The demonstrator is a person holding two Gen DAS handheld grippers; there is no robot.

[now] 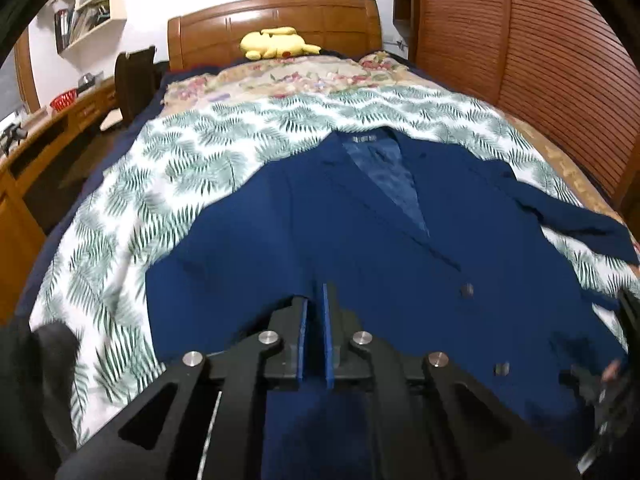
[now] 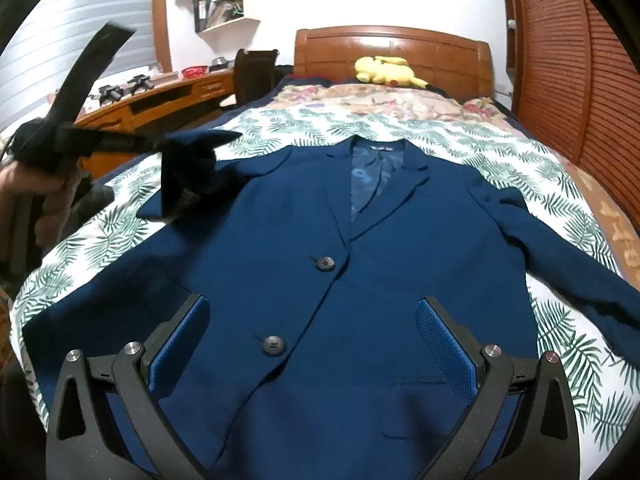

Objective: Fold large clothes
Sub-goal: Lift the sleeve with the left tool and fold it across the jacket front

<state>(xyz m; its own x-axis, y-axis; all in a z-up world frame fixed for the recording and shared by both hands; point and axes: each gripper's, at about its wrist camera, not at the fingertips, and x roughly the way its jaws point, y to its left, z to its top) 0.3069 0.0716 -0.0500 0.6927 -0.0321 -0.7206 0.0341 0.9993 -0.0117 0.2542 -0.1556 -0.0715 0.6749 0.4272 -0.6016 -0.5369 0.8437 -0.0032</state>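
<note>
A navy blue blazer [image 2: 360, 248] lies face up on the bed, collar toward the headboard, two dark buttons [image 2: 325, 263] down its front. It also shows in the left wrist view [image 1: 360, 232]. My left gripper [image 1: 316, 296] is shut, its blue pads nearly together with blue cloth of the blazer's left sleeve between them; in the right wrist view it [image 2: 180, 184] holds that sleeve lifted over the blazer's left shoulder. My right gripper [image 2: 312, 312] is wide open and empty above the blazer's lower front. The right sleeve [image 2: 568, 264] lies stretched out to the right.
A leaf-print sheet [image 2: 120, 248] covers the bed, with a floral blanket [image 2: 380, 100] and a yellow plush toy [image 2: 384, 70] by the wooden headboard [image 2: 392, 46]. A desk [image 2: 160, 100] and chair stand left; a slatted wooden wardrobe [image 2: 568, 60] stands right.
</note>
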